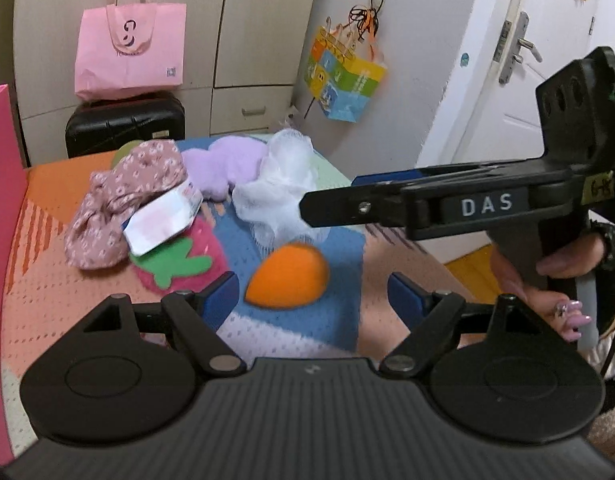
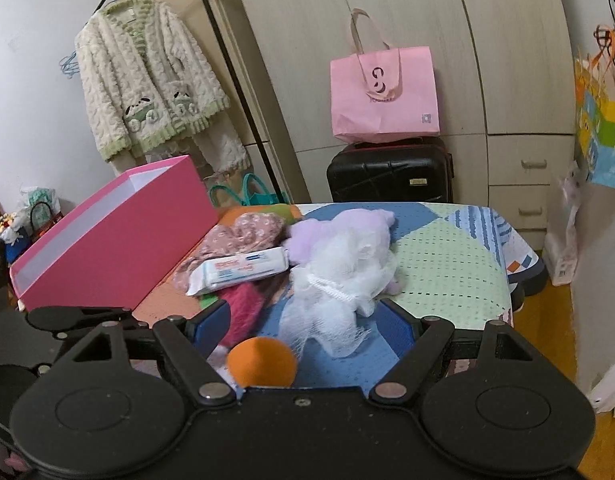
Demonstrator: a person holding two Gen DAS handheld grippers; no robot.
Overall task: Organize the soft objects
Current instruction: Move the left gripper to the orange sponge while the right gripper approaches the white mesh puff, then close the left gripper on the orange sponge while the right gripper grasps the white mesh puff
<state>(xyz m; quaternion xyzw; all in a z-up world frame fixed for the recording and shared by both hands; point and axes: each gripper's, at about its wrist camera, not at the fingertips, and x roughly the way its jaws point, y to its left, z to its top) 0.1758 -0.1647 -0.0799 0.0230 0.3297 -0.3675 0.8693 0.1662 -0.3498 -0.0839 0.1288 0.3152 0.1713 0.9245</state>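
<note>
Hovering wide open, the left gripper (image 1: pixel 313 292) frames the orange makeup sponge (image 1: pixel 288 279) just ahead between its blue fingers, nothing held. Right gripper (image 2: pixel 307 326), equally wide, has the white mesh bath pouf (image 2: pixel 339 276) ahead; beyond sits the wet-wipes pack (image 2: pixel 239 269).

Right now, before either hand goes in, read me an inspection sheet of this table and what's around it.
Surface: patterned cloth covers the table.
Job's things: orange sponge nearest; white mesh puff, lilac plush, floral fabric, strawberry plush bunched together; pink box open on the left.
Clutter: wipes pack lying on the floral fabric.
Grippers: left gripper open, nothing between its jaws; right gripper open over the puff.
Cables: nothing seen on the table.
Surroundings: pink bag on black suitcase, wardrobe, hanging cardigan.
</note>
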